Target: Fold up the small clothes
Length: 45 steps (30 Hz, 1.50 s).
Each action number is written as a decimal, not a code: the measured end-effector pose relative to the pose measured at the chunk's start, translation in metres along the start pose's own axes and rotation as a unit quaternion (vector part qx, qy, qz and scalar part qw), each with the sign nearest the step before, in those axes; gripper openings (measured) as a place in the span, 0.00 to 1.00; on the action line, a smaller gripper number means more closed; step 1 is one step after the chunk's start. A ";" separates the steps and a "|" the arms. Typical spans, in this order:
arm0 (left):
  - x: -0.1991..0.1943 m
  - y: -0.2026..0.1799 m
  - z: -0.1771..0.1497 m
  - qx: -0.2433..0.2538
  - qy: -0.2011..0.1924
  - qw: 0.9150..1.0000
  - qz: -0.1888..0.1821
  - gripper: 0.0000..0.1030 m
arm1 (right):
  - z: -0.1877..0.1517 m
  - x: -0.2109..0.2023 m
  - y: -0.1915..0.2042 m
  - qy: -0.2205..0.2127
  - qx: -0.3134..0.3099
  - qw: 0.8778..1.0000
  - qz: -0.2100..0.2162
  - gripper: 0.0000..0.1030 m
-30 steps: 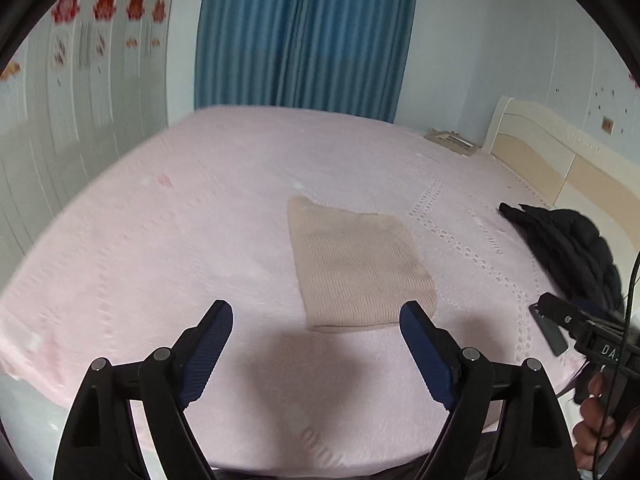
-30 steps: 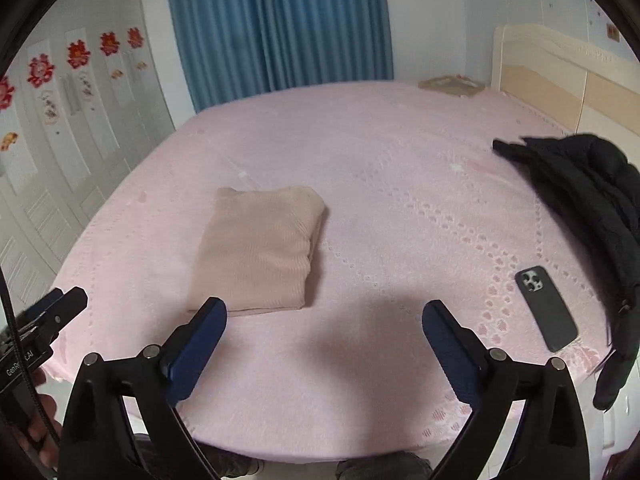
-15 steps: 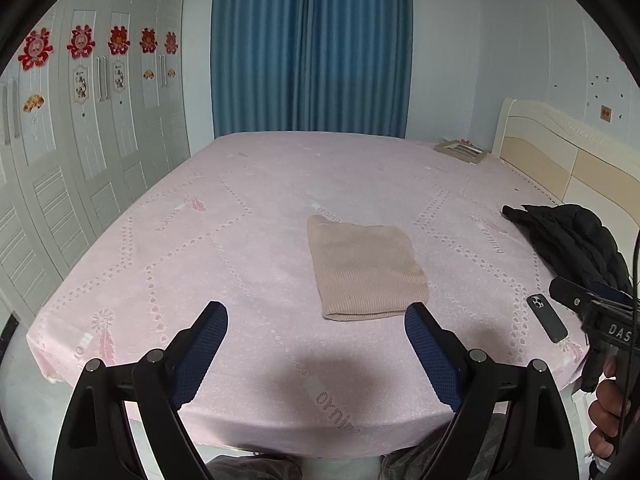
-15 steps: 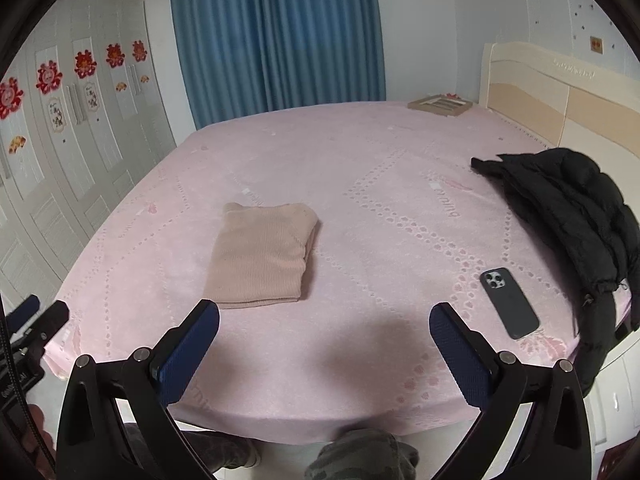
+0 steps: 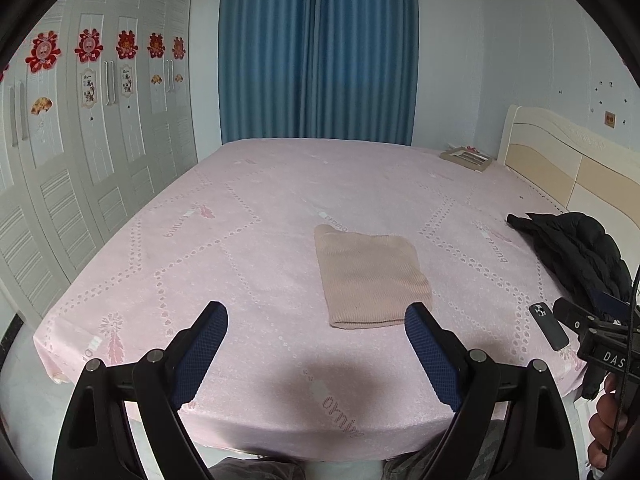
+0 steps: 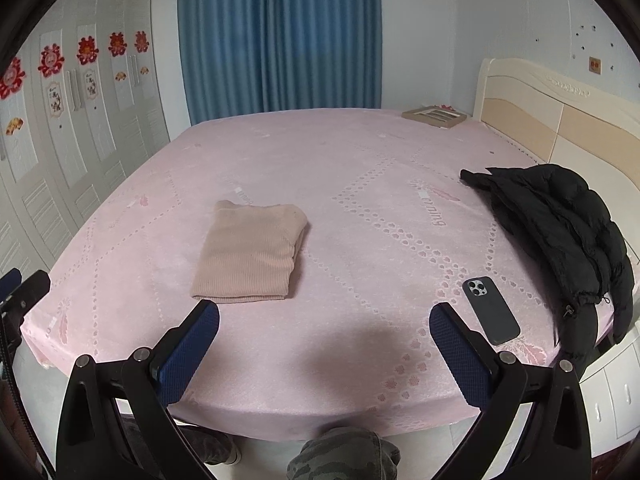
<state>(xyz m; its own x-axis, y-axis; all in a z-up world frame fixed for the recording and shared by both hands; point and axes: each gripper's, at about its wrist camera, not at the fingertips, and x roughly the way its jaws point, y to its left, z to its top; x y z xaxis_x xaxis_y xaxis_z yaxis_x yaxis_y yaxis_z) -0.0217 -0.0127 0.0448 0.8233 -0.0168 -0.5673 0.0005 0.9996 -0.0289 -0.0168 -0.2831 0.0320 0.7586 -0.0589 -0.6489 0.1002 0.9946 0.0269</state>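
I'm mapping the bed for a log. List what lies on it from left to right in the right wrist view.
Folded sweater → phone → black jacket. The flat box at the far edge sits above the gap between sweater and phone, so it is left out of the order.

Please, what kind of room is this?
Most likely a home bedroom: a wide bed with a cream headboard, white wardrobe doors along one wall, and blue curtains behind the bed.
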 end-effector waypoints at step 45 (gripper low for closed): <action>-0.005 0.007 0.007 -0.014 0.000 1.000 0.007 0.87 | 0.001 -0.003 0.004 -0.001 0.004 1.000 0.008 1.00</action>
<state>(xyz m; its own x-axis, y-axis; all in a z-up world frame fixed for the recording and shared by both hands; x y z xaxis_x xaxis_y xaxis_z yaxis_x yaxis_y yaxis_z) -0.0215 -0.0058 0.0529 0.8234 -0.0033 -0.5674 -0.0264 0.9987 -0.0441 -0.0183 -0.2793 0.0345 0.7609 -0.0435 -0.6474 0.0933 0.9947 0.0429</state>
